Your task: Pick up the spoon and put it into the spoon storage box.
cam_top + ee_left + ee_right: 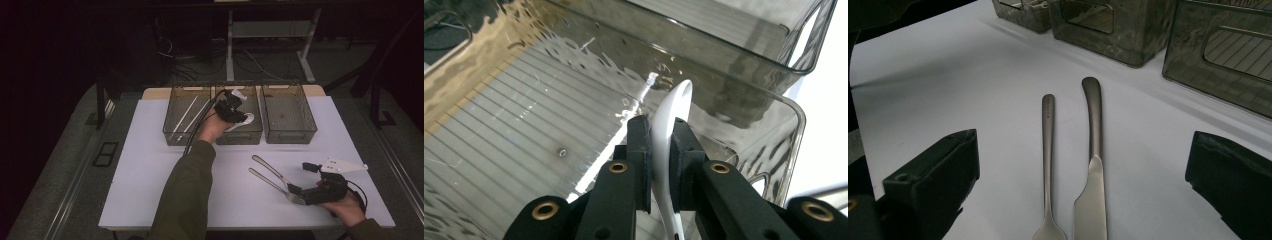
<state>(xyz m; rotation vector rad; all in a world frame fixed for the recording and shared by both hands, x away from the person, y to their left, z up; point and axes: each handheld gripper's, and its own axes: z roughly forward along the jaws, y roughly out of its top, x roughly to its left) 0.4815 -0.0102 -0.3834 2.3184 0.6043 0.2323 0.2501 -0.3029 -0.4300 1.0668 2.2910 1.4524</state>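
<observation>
Presently, on the white table (150, 165), three clear bins stand side by side at the far edge. Over the middle bin (248, 134) the left gripper (659, 150) has its jaws clamped on a white spoon (671, 112). The right gripper (300, 180) sits nearer the person, jaws spread wide, straddling a metal fork (1048, 145) and knife (1093, 150) that lie on the table.

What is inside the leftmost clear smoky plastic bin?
The leftmost clear smoky plastic bin holds two long pale chopstick-like sticks lying diagonally on its ribbed floor. Its right front corner is covered by the person's left hand.
</observation>
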